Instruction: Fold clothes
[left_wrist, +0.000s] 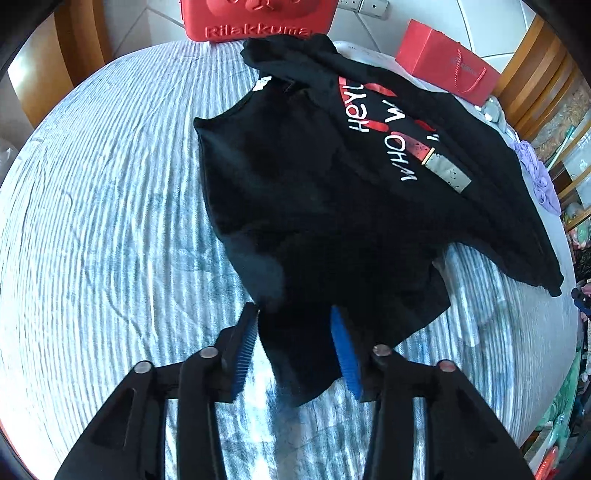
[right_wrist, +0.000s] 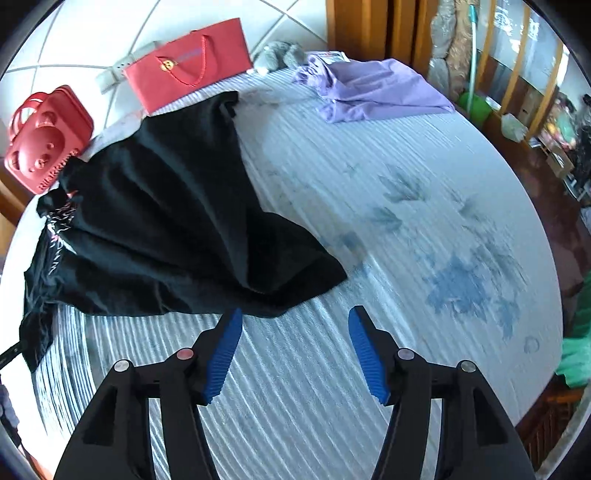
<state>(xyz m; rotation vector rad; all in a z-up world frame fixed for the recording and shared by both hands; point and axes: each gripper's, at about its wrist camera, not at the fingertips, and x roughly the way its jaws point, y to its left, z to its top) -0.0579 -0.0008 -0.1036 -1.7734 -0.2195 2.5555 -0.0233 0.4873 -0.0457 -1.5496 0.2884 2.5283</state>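
Between the blue pads of your left gripper (left_wrist: 293, 325) lies a corner of the black T-shirt (left_wrist: 332, 206), but the jaws stand apart and the pads do not appear to press on the cloth; the left pad (left_wrist: 243, 354) sits just beside the fabric's edge, though the dark cloth makes the contact on the other side hard to judge. Ahead of that gripper the shirt spreads across the striped bedsheet (left_wrist: 103, 206), partly folded over itself, with white lettering and a red print showing on its far right portion. Beyond it you see a red Rilakkuma case (left_wrist: 258, 18) and a red paper bag (left_wrist: 443, 59) at the far edge of the bed.

Your right gripper (right_wrist: 295, 317) is also parted, with nothing between its pads, only bare sheet below. The shirt's nearest corner lies just ahead and to the left of its left finger (right_wrist: 225, 350), close but apart from it. Far ahead and to the right of that gripper a purple garment (right_wrist: 376, 92) rests near the bed's far edge.
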